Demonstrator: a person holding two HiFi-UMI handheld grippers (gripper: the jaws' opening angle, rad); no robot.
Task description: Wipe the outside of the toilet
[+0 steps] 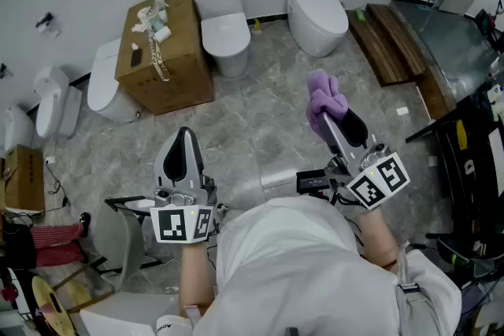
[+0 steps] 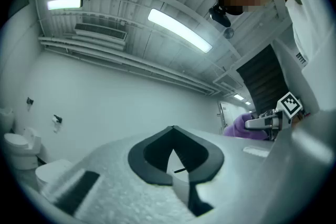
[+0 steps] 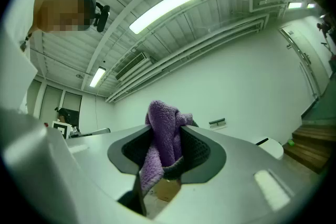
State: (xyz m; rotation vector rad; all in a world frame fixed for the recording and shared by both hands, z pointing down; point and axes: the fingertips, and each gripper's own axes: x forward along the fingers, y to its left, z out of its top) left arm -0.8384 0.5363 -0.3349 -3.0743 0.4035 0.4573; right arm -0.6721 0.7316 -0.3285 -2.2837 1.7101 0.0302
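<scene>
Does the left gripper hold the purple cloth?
No, the purple cloth is clamped in the right gripper's jaws; the left gripper holds nothing.

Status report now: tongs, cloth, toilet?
Right tongs shut on purple cloth. Left tongs shut, empty. Toilet ahead, not yet touched. Only floor between.

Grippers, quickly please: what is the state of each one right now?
Left gripper: closed, nothing between the jaws.
Right gripper: closed on a purple cloth.

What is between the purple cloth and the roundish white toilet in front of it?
Just bare floor between the purple cloth and the toilet, in the head view.
</scene>
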